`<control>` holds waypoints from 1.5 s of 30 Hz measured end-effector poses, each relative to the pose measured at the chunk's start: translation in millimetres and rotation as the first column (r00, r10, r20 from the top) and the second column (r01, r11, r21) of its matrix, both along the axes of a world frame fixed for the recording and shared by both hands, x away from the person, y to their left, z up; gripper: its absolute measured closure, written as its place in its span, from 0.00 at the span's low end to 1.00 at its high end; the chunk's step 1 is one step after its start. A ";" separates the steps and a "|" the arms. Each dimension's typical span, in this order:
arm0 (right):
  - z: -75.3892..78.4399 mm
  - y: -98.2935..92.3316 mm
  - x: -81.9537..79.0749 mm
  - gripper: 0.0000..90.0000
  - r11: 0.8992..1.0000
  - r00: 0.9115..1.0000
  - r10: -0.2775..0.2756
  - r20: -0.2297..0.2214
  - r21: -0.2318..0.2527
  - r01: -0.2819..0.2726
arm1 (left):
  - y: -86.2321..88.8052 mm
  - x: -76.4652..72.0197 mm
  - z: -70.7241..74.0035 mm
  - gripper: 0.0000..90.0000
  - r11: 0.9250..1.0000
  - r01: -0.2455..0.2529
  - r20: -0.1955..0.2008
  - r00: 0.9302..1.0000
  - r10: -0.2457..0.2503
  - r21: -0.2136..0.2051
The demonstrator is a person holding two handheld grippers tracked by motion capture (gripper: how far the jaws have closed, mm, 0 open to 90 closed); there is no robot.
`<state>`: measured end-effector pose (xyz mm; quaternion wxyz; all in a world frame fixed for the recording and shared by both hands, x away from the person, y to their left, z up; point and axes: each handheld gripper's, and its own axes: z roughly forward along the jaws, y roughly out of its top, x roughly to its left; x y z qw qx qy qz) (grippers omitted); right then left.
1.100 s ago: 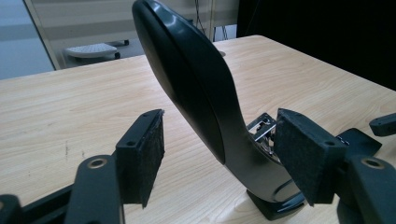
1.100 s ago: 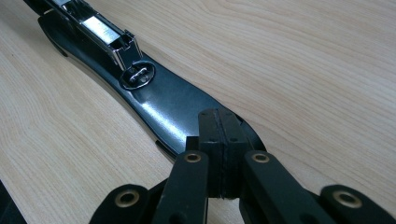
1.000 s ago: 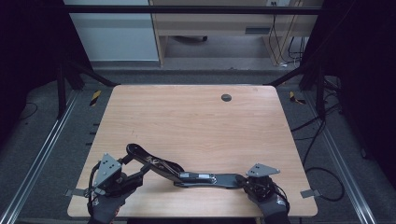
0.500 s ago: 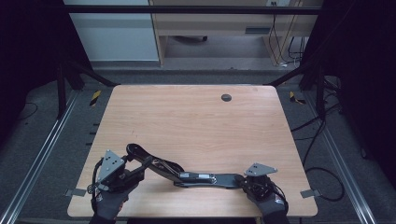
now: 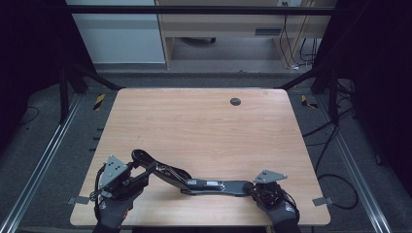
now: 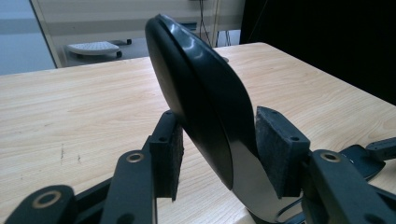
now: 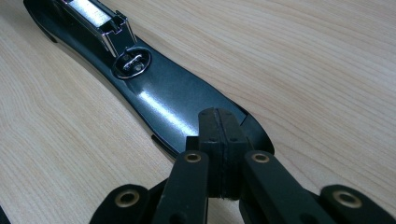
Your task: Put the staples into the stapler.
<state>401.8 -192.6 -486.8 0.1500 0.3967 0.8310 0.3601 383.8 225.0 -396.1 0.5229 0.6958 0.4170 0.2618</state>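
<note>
A long black stapler (image 5: 204,183) lies opened out near the table's front edge. Its flat base (image 7: 159,93), with a metal anvil, runs to the right. Its upper arm (image 6: 201,84) rises at the left. My left gripper (image 5: 145,170) holds that raised arm: its jaws have just been closing, and both pads (image 6: 280,149) now press on the arm's sides. My right gripper (image 7: 217,116) is shut, pad against pad with nothing between them. Its tips rest on the near end of the base (image 5: 238,187).
The wooden table (image 5: 204,126) has a small dark round grommet (image 5: 235,101) near its far edge. Black frame posts and rails flank the table. Cables lie on the floor at the right. A pale cabinet and a desk stand beyond the far edge.
The left gripper's jaws have drawn in around the stapler's raised arm. The right gripper and the stapler's base have not moved.
</note>
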 end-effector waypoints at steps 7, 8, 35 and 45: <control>-0.8 -0.7 -0.3 1.00 1.000 1.000 0.002 0.005 0.007 -0.002 | -2.7 0.1 2.4 0.59 1.000 0.002 0.000 1.000 -0.002 -0.005; -0.9 -1.0 -0.3 1.00 1.000 1.000 0.002 0.004 0.008 -0.002 | -3.2 0.1 2.8 0.60 1.000 0.003 -0.001 1.000 -0.003 -0.006; -1.9 -2.5 0.1 1.00 1.000 1.000 0.000 0.002 0.026 0.000 | -31.9 -0.6 18.8 0.63 0.998 0.052 0.030 0.998 -0.053 0.030; -2.1 -2.8 0.3 1.00 1.000 1.000 0.002 0.003 0.027 -0.002 | -45.0 -0.3 23.1 0.64 0.996 0.076 0.045 0.996 -0.078 0.049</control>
